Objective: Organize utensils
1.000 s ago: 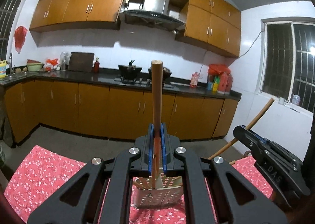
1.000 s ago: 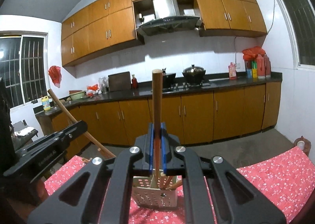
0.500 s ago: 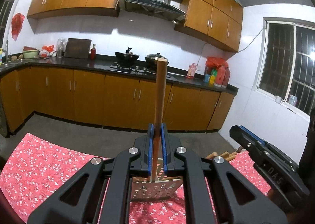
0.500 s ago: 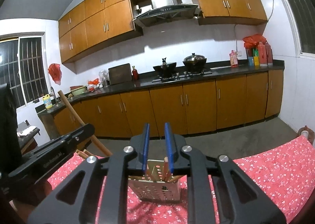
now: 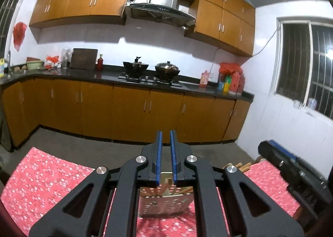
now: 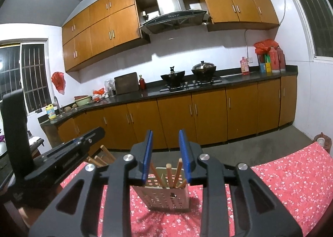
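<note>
A perforated metal utensil holder (image 6: pixel 167 195) stands on the red flowered tablecloth (image 6: pixel 291 176), with several wooden sticks (image 6: pixel 169 174) upright in it. My right gripper (image 6: pixel 166 154) is open and empty just above it. In the left wrist view the holder (image 5: pixel 164 201) sits below my left gripper (image 5: pixel 165 155), which is open a little with nothing between its blue pads. More wooden handles (image 5: pixel 242 167) lie on the cloth to the right, beside the right gripper's body (image 5: pixel 291 170).
The left gripper's body (image 6: pixel 56 158) shows at the left of the right wrist view, with wooden handles (image 6: pixel 102 156) beside it. Beyond the table are a grey floor, orange cabinets (image 6: pixel 208 116) and a dark counter with pots (image 6: pixel 187 74).
Both grippers let go of their wooden sticks, first the right, then the left. The sticks now stand in the holder. The right jaws opened wider.
</note>
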Tool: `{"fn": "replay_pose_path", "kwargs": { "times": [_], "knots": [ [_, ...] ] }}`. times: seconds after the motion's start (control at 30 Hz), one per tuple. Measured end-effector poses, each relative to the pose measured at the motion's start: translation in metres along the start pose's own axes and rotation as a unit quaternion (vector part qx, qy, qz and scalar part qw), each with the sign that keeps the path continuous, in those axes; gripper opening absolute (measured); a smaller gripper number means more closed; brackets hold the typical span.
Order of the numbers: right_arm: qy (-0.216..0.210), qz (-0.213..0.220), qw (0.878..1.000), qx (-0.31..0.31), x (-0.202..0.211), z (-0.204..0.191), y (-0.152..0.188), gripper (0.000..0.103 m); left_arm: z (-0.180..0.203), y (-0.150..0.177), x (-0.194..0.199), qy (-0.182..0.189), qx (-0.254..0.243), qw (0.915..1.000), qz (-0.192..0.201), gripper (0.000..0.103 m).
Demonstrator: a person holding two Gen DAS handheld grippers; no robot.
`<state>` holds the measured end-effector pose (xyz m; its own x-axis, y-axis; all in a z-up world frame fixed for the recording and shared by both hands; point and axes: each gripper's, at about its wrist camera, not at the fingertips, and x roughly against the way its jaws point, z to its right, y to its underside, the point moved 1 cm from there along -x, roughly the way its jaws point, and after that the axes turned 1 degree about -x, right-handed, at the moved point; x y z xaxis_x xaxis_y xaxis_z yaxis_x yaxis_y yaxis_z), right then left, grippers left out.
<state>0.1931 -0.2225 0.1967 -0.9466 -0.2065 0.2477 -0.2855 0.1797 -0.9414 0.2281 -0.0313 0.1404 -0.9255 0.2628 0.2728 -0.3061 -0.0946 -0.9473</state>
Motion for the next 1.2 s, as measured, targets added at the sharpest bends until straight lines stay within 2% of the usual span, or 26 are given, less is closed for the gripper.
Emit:
{"fn": "replay_pose_path", "kwargs": {
  "times": [0.13, 0.2, 0.23, 0.27, 0.3, 0.33, 0.4, 0.47, 0.53, 0.6, 0.77, 0.93, 1.2],
  "knots": [
    [-0.001, 0.006, 1.0, -0.002, 0.015, 0.004, 0.002, 0.028, -0.007, -0.008, 0.025, 0.007, 0.012, 0.9996, 0.023, 0.009],
    [0.004, 0.012, 1.0, -0.004, 0.026, 0.006, 0.006, 0.046, -0.012, -0.009, 0.038, 0.006, 0.01, 0.9996, 0.026, 0.012],
    [0.005, 0.014, 1.0, -0.005, 0.031, 0.007, 0.01, 0.05, -0.014, -0.007, 0.045, -0.001, 0.006, 0.9997, 0.025, 0.031],
    [0.006, 0.013, 1.0, -0.004, 0.036, 0.007, 0.012, 0.054, -0.017, -0.002, 0.053, -0.009, 0.003, 0.9997, 0.024, 0.056],
    [0.007, 0.012, 1.0, -0.002, 0.04, 0.006, 0.016, 0.059, -0.019, 0.001, 0.059, -0.014, 0.002, 0.9995, 0.028, 0.065],
    [0.01, 0.011, 1.0, 0.002, 0.045, 0.005, 0.021, 0.062, -0.022, 0.006, 0.066, -0.021, 0.0, 0.9993, 0.032, 0.072],
    [0.013, 0.01, 1.0, 0.014, 0.054, 0.001, 0.031, 0.08, -0.028, 0.019, 0.08, -0.034, -0.013, 0.9988, 0.033, 0.076],
    [0.023, 0.009, 0.999, 0.029, 0.063, -0.005, 0.044, 0.089, -0.033, 0.035, 0.093, -0.049, -0.026, 0.998, 0.032, 0.09],
    [0.029, 0.007, 0.999, 0.038, 0.069, -0.008, 0.055, 0.094, -0.037, 0.049, 0.103, -0.062, -0.034, 0.9969, 0.033, 0.097],
    [0.034, -0.003, 0.999, 0.042, 0.074, -0.012, 0.069, 0.098, -0.039, 0.064, 0.113, -0.072, -0.043, 0.996, 0.029, 0.101],
    [0.039, -0.023, 0.998, 0.035, 0.082, -0.021, 0.094, 0.099, -0.04, 0.092, 0.127, -0.091, -0.054, 0.9942, 0.018, 0.101],
    [0.052, -0.024, 0.998, 0.039, 0.094, -0.027, 0.112, 0.099, -0.036, 0.108, 0.138, -0.107, -0.076, 0.9912, 0.015, 0.101],
    [0.057, -0.039, 0.997, 0.035, 0.107, -0.026, 0.136, 0.099, -0.034, 0.129, 0.151, -0.115, -0.077, 0.9904, 0.003, 0.101]
  ]
}}
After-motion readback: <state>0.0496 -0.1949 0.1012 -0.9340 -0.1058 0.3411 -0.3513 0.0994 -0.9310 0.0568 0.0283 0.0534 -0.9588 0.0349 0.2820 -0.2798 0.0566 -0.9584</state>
